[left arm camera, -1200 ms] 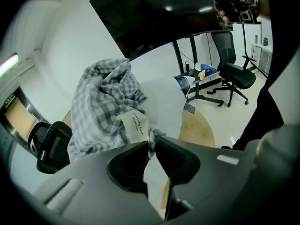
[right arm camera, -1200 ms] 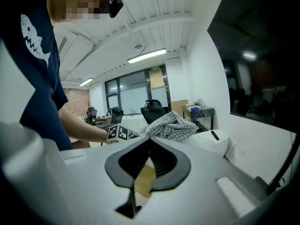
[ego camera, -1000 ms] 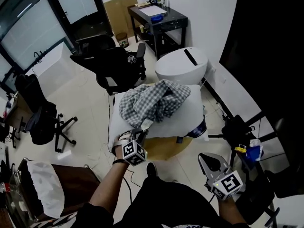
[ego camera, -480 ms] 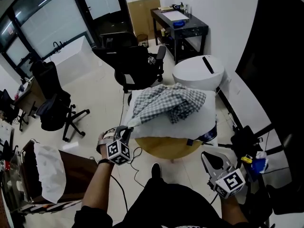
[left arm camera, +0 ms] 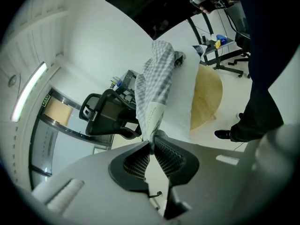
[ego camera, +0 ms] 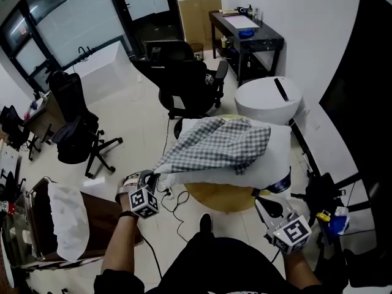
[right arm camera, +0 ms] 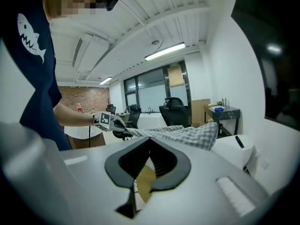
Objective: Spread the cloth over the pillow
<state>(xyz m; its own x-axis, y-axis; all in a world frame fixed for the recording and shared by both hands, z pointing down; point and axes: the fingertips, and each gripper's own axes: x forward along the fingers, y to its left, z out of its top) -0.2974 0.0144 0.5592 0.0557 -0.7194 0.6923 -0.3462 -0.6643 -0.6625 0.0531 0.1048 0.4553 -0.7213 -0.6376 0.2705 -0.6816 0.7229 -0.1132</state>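
Checked cloth farther left now, taut, clamped in L fingers; R fingers together.

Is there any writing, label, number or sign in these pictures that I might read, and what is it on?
Nothing reads clearly enough to quote.
Grey-and-white checked cloth: faint print along the edge pinched in the left gripper, too blurred to read.
Small sign above the doorway: too small to read.
Marker cube on that gripper: black-and-white squares only, no words.
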